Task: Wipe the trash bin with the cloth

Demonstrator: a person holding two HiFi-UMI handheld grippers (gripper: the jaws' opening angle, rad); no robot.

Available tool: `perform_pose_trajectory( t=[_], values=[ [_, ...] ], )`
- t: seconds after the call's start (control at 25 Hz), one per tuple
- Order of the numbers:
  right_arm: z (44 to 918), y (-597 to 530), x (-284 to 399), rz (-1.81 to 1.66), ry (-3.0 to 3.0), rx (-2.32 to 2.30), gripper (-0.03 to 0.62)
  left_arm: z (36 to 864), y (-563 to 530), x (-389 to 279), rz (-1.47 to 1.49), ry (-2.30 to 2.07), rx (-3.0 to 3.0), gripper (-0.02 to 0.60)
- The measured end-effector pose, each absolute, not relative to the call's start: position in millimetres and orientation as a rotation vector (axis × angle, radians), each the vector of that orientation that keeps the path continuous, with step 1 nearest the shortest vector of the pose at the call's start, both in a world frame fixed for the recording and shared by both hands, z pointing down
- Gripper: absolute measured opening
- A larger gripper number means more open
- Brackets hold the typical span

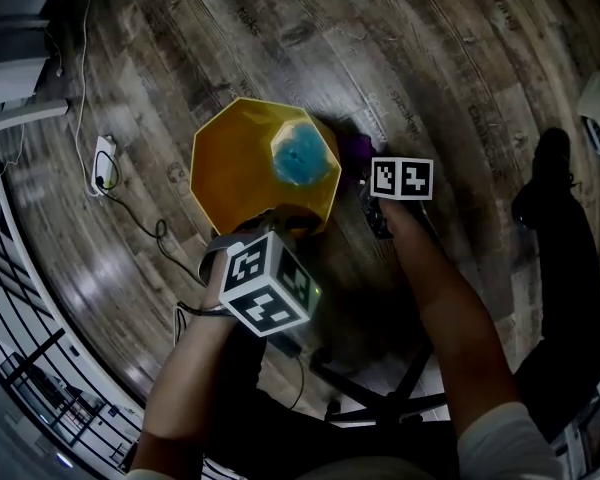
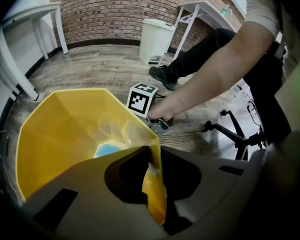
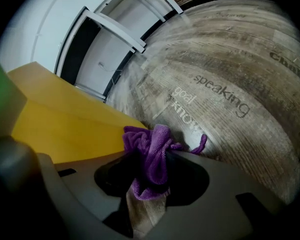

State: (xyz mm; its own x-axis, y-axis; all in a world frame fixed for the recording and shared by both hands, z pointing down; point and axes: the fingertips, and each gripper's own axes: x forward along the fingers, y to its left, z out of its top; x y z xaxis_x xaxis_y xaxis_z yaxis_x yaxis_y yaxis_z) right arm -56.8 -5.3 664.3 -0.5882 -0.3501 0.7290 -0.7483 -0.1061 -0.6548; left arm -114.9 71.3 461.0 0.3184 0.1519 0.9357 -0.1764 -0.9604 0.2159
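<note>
Wood floor (image 1: 430, 58) with a yellow bin (image 1: 235, 168) standing open on it, just in front of the person. The left gripper (image 2: 154, 189) is clamped tight on the bin's near rim, one jaw inside the wall and one outside. The right gripper (image 3: 150, 176) is down by the bin's right outer side, clenched on a bunched purple cloth (image 3: 152, 154). The cloth sits right against that outer wall, low near the floor, and looks like it's touching. There's a blue thing (image 1: 302, 158) at the bottom of the bin, can't tell what it is.
</note>
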Motion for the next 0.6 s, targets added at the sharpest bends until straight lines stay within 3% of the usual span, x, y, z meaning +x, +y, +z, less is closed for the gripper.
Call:
perform_pose_trajectory(
  t=[0.6],
  values=[
    [571.7,14.3,-31.6,1.796,-1.959,1.256,0.161,464.1,58.7,-82.9,1.527,-0.165,2.204,0.044]
  ],
)
